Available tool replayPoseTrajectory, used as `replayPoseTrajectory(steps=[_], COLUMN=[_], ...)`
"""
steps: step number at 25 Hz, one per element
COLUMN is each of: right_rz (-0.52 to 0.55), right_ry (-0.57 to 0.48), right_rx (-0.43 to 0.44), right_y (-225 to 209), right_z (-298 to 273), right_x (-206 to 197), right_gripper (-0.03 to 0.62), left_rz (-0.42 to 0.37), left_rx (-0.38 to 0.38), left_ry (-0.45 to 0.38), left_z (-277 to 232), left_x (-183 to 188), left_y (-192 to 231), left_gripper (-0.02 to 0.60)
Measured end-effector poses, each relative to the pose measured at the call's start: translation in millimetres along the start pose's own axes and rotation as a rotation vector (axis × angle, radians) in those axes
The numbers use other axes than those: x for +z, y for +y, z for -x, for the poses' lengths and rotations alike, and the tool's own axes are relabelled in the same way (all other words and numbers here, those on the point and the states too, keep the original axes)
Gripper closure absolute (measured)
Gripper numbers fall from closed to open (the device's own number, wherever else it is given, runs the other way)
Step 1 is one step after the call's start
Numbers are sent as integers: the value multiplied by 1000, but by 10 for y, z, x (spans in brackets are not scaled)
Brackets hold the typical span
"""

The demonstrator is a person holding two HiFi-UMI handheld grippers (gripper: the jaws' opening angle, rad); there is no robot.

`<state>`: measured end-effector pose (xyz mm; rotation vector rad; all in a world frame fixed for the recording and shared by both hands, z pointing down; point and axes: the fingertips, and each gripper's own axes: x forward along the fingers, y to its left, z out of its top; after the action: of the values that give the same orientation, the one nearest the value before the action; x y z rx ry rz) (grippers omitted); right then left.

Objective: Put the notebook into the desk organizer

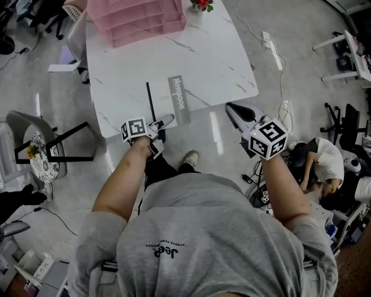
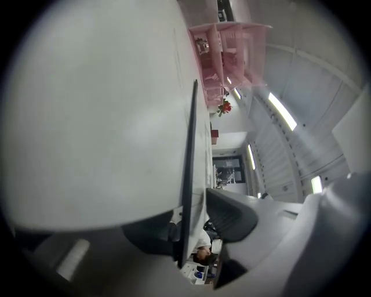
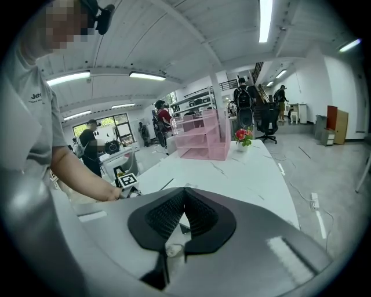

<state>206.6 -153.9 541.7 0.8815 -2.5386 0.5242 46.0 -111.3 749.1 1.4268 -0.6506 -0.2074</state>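
Note:
The notebook lies at the front edge of the white marble table [image 1: 208,58], showing a grey printed band [image 1: 178,100] and a thin black edge [image 1: 151,101]. I cannot tell whether the white between them is cover or table. My left gripper [image 1: 161,126] sits at that edge, rolled on its side. In the left gripper view the notebook's thin dark edge [image 2: 189,168] runs between the jaws of the left gripper [image 2: 191,216], against one finger, with a gap to the ribbed pad [image 2: 232,216]. The pink desk organizer [image 1: 139,17] stands at the far side. My right gripper [image 1: 233,111] is shut and empty off the front right corner.
A vase of red flowers [image 1: 201,4] stands beside the organizer. A grey chair [image 1: 35,145] is at the left. A person [image 1: 324,162] sits low at the right among cables. A power strip [image 1: 268,40] lies on the floor. People stand in the background [image 3: 159,122].

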Motion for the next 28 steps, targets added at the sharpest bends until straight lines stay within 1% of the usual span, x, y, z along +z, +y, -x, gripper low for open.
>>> replayPoseTrajectory(steps=[1,2,5,7,8,11,14,17,21,24,28], right_rz=[-6,-13,-33,-42,-45,-49,-44,-32,-20,-12,-14], right_ry=[4,8,16,15,13,5,-8,-26,-43,-51,-59], right_rx=[-2,-3,-9,-13,-15,-17,-15,-13,-14,-14,-19], right_y=[-12,-23,-57,-74,-83,-109,-114,-112,-147,-176,-204], right_z=[30,57,116,144,151,146,134,88,-8,-90,-231], right_x=[-15,-27,-49,-43,-29,37,144,313,532,686,852], right_gripper=[591,591,591,591,591,591,591,591,591,591,591], left_rz=[13,33,92,101,102,103,34,-27,-82,-117,-119], left_rx=[-5,-10,-1,-16,-35,-113,-193,-237,-264,-267,-262], left_ry=[-1,-6,-15,4,16,35,45,50,28,9,-13], left_z=[-12,-17,8,36,50,95,140,195,252,286,328], left_x=[-8,-15,-67,-160,-208,-289,-247,-95,218,480,845], left_y=[-18,-31,-45,-136,-212,-486,-873,-1156,-1383,-1483,-1495], left_gripper=[382,414,420,489,500,515,515,515,515,515,515])
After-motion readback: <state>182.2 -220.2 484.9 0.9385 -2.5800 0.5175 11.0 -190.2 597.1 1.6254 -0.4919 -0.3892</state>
